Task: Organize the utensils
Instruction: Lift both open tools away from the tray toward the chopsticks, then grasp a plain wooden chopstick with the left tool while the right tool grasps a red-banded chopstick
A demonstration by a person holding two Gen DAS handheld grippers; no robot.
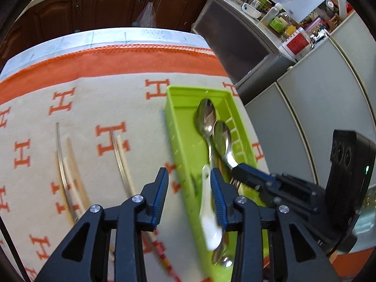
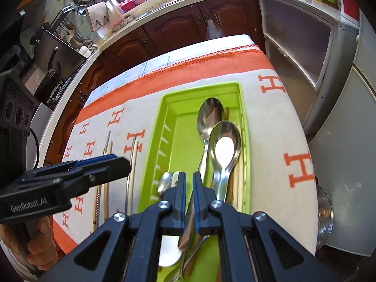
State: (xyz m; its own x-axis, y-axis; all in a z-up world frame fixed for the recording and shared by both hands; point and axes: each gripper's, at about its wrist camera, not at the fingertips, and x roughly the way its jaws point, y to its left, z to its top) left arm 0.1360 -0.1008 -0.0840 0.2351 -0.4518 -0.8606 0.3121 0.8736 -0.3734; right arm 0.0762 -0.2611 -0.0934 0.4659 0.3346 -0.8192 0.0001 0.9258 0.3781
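A lime-green tray [image 1: 178, 127] [image 2: 171, 108] lies on the H-patterned cloth at the table's right side. In it are two large metal spoons [image 1: 206, 115] [image 2: 224, 145] and several handles. My left gripper [image 1: 189, 172] [image 2: 122, 163] is open over the tray's left wall. A blurred white ceramic spoon [image 1: 209, 211] [image 2: 169, 251] lies in the tray beside its right finger, not pinched. My right gripper [image 2: 189, 181] [image 1: 236, 169] hovers over the tray's near end, its jaws almost together. A blurred metal handle [image 2: 186, 225] shows through the slit; a grip is unclear.
Two groups of metal and pale chopsticks [image 1: 63, 164] [image 1: 122, 159] lie on the cloth left of the tray. A red-patterned stick [image 1: 162, 253] lies nearer. The table's right edge is just past the tray, with grey cabinets [image 1: 305, 108] beyond. A hand [image 2: 40, 242] holds the left gripper.
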